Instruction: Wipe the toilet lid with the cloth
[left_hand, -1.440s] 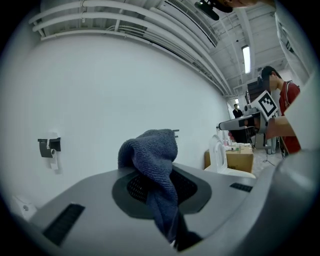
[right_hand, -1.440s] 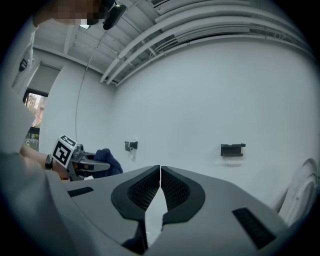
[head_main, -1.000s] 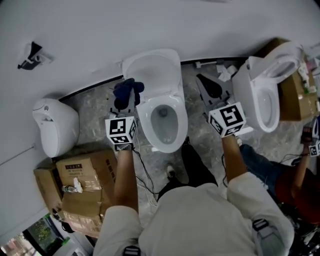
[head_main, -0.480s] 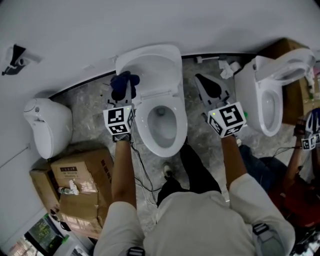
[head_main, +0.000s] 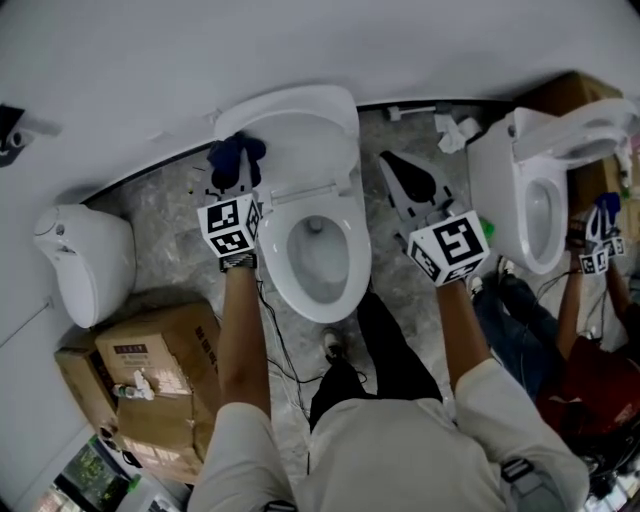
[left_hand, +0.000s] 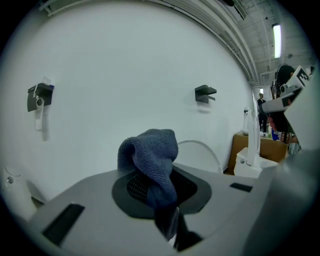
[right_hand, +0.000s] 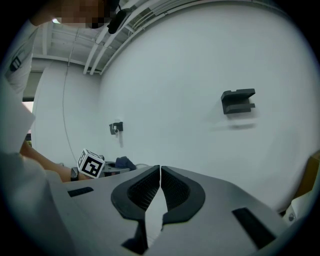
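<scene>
The white toilet stands in the middle of the head view with its lid raised against the wall and the bowl open. My left gripper is at the lid's left edge, shut on a dark blue cloth. In the left gripper view the cloth bunches up over the closed jaws, and the lid's curved rim shows behind it. My right gripper hangs over the floor to the right of the toilet, shut and empty. In its own view the right gripper has its pads together.
A second toilet stands at the right, with another person's arm and gripper beside it. A white rounded unit and cardboard boxes are at the left. Paper scraps lie by the wall. A dark bracket hangs on the wall.
My left gripper with the cloth has moved forward toward the wall, along the lid's left edge. The right gripper has shifted only a little and stays shut. The head view has panned.
</scene>
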